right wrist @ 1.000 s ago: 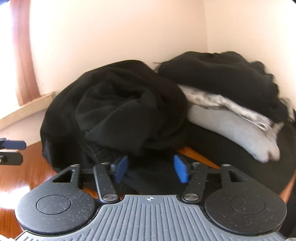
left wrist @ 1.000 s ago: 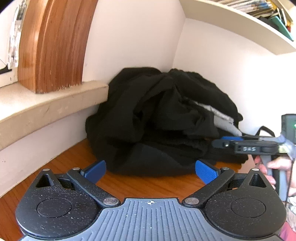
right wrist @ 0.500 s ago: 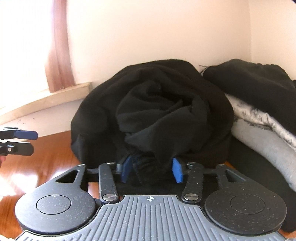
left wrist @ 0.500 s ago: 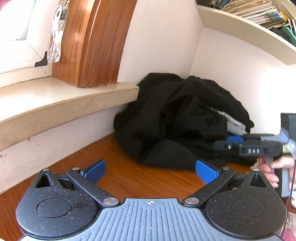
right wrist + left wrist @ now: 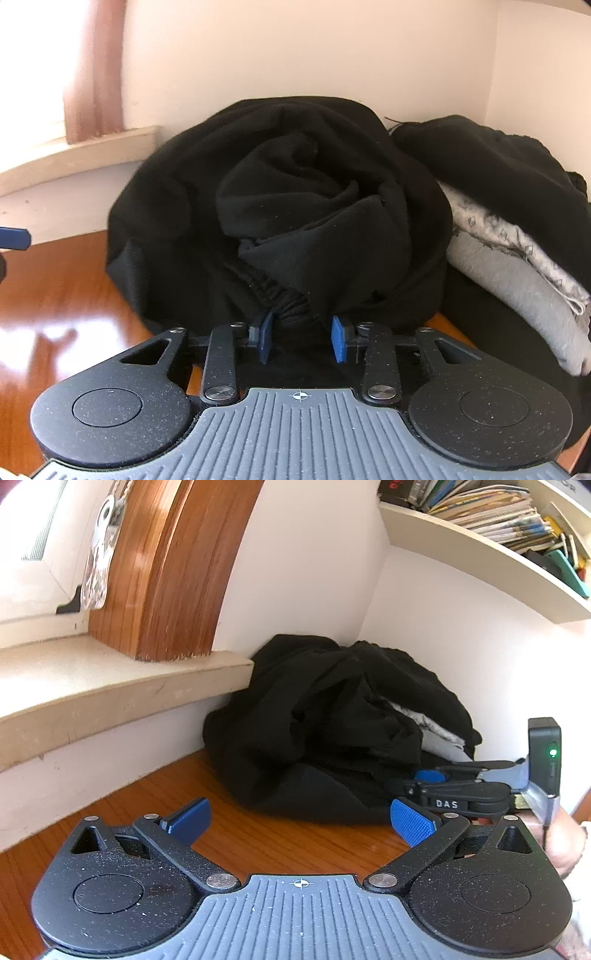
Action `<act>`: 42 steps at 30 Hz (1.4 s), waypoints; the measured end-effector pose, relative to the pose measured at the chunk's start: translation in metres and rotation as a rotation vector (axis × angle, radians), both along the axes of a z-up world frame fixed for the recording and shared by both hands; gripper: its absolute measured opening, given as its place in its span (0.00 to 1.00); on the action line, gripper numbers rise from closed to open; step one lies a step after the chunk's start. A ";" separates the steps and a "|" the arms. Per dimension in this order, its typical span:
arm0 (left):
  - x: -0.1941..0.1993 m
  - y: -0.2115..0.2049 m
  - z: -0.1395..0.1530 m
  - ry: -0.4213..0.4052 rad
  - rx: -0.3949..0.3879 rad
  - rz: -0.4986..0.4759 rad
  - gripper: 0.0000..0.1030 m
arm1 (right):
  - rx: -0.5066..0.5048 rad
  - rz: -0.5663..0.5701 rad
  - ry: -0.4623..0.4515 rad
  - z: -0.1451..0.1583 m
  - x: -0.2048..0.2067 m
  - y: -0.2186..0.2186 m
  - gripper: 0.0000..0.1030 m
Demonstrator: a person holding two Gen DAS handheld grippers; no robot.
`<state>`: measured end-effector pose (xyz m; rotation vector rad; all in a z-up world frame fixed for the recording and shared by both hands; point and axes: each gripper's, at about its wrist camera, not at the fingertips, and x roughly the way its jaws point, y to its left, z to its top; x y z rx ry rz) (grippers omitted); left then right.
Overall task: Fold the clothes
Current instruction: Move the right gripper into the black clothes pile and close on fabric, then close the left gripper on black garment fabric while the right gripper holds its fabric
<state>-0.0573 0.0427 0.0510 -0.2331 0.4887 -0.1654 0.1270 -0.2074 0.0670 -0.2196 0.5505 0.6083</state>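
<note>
A crumpled black garment (image 5: 295, 192) lies heaped in the corner of the wooden table (image 5: 55, 295); the left wrist view shows the same heap (image 5: 314, 731). My right gripper (image 5: 301, 334) is at its front lower edge. The jaws are closing, with the ribbed black hem (image 5: 291, 314) bunched between the blue pads and touching both. From the left wrist view, the right gripper (image 5: 417, 782) reaches into the heap's right side, held by a hand (image 5: 561, 845). My left gripper (image 5: 299, 818) hovers open over bare wood, short of the heap, holding nothing.
To the right of the heap lie a grey folded garment (image 5: 517, 295), a patterned white cloth (image 5: 498, 236) and another black garment (image 5: 498, 166). A stone window sill (image 5: 110, 694) and wooden frame (image 5: 166, 572) stand left. A shelf (image 5: 480, 561) with books hangs above.
The right gripper slid left along the heap's front and its jaws narrowed onto the ribbed hem. The left gripper drew back, so the heap looks smaller in its view.
</note>
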 end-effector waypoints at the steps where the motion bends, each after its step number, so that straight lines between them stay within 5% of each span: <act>1: -0.001 -0.001 0.001 -0.002 0.009 0.002 1.00 | 0.009 0.006 0.005 0.002 -0.002 -0.002 0.32; 15: 0.003 0.008 -0.005 0.016 -0.009 0.011 1.00 | 0.098 0.211 0.039 0.019 -0.078 -0.019 0.32; 29: 0.005 0.007 -0.017 0.028 0.007 -0.013 0.99 | 0.198 0.132 -0.041 0.054 -0.070 -0.064 0.39; 33: 0.003 0.006 -0.016 0.015 -0.011 -0.032 0.89 | 0.159 0.050 -0.047 0.032 -0.045 -0.062 0.42; 36: 0.005 0.005 -0.016 0.014 -0.025 -0.041 0.61 | 0.189 -0.035 -0.004 0.002 -0.024 -0.074 0.43; 42: 0.010 0.007 -0.020 0.035 -0.048 -0.068 0.53 | 0.213 -0.040 0.074 -0.023 0.001 -0.077 0.49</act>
